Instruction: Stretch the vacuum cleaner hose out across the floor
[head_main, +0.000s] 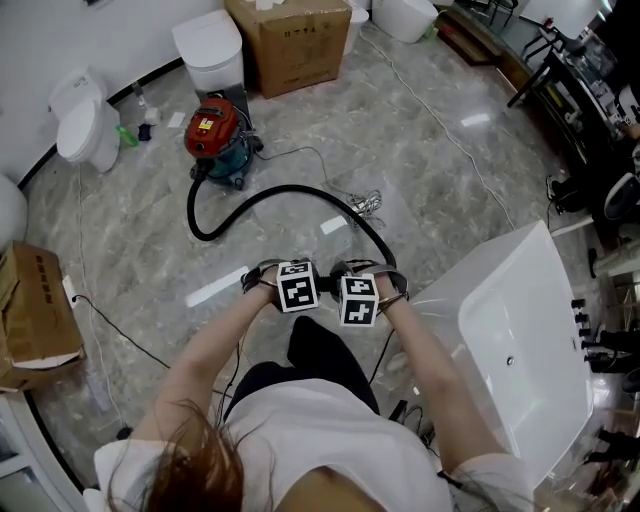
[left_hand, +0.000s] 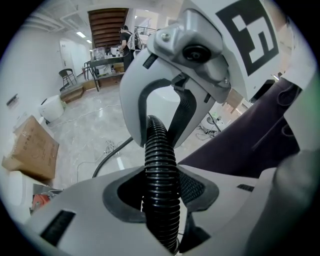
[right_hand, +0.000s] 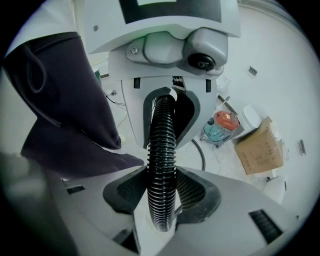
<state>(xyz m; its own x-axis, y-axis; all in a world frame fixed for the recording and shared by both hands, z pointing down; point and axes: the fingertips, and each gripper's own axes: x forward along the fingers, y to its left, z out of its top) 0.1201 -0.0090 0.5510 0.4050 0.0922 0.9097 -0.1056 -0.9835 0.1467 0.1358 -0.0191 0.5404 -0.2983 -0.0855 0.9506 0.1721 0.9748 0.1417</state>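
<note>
A red and teal vacuum cleaner (head_main: 215, 135) stands on the marble floor at the upper left of the head view. Its black ribbed hose (head_main: 290, 190) loops out from it in a wide arc and comes back to my two grippers, held close together in front of the person's body. My left gripper (head_main: 285, 280) is shut on the hose (left_hand: 161, 165), which runs up between its pads (left_hand: 192, 187). My right gripper (head_main: 365, 290) is shut on the same hose (right_hand: 162, 150) just beside it. The hose end shows below the right jaws. The vacuum cleaner (right_hand: 222, 125) shows beyond them.
A white bathtub (head_main: 525, 350) stands close on the right. A cardboard box (head_main: 290, 40), a white bin (head_main: 210, 50) and a toilet (head_main: 85, 120) line the far wall. Another box (head_main: 35, 320) sits at the left. A coiled cable (head_main: 365, 205) lies by the hose.
</note>
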